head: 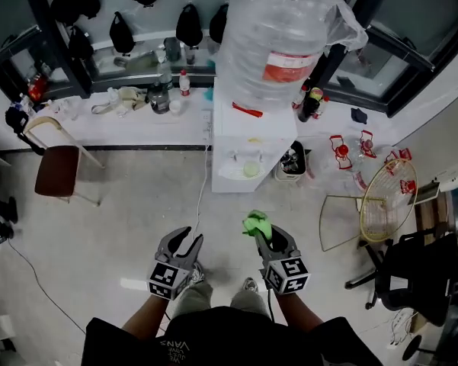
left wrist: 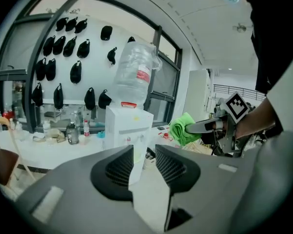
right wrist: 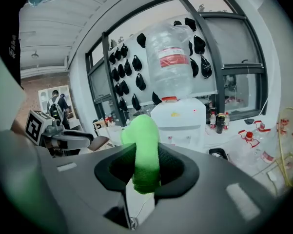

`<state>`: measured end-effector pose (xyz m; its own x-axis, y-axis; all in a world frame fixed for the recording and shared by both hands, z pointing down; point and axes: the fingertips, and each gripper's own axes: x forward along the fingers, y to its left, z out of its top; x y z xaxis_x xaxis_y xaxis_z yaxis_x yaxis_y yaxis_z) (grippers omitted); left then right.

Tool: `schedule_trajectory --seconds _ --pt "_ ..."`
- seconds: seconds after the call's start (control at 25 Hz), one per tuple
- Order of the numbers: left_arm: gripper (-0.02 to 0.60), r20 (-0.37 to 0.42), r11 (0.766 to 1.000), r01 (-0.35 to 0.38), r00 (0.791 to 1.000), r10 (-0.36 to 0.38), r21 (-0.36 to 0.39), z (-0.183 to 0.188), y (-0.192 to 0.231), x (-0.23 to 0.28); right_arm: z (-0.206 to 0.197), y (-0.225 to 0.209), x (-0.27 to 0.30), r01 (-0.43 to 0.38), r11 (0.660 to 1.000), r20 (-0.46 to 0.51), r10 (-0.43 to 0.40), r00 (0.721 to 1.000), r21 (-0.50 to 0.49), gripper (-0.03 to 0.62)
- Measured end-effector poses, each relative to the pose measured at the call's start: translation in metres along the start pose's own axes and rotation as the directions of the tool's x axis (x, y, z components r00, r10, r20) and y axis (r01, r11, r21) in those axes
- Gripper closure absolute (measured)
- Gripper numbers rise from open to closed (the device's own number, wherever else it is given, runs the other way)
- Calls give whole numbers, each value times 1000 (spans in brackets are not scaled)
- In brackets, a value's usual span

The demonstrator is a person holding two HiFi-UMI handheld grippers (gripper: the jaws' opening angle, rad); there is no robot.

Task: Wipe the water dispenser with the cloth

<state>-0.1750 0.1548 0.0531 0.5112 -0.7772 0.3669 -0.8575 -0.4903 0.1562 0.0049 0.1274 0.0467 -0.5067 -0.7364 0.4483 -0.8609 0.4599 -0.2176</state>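
In the head view the water dispenser (head: 240,139) stands at the upper centre of the frame against a long white worktop (head: 137,124), with a big clear bottle (head: 278,36) upended on its top. Both grippers sit at the lower centre over the floor, well apart from the dispenser. The right gripper (head: 259,233) is clamped on a bright green cloth (head: 256,223), which bunches out past its tips. The left gripper (head: 190,240) is just to the left of it, jaws parted and nothing between them

The right gripper view shows the grip itself, which the head view looks down on from too steep an angle to show. The cloth fills the gap between the jaws, pinched from both sides, and its folded wad stands up in front of the left edge of the dispenser's white body

In the left gripper view the gap between the jaws is free, and the dispenser's front shows through it at mid-frame. At the right of that frame the right gripper appears from the side, marker cube up, with the cloth balled at its tip. Rows of black bags (left wrist: 76,72) hang on the wall at the upper left

Only the head view shows the brown chair (head: 57,172) at the left edge and the gold wire basket (head: 386,197) at the right
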Motion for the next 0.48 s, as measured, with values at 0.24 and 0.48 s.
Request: schedule_trajectory --seconds 0.24,0.48 --pt "469 -42 998 52 998 -51 26 -15 31 39 -11 -12 36 29 999 -36 -29 999 12 482" --pt "469 -33 999 -31 999 30 -10 -44 47 83 -55 -49 76 -40 999 -115 39 993 -9 482"
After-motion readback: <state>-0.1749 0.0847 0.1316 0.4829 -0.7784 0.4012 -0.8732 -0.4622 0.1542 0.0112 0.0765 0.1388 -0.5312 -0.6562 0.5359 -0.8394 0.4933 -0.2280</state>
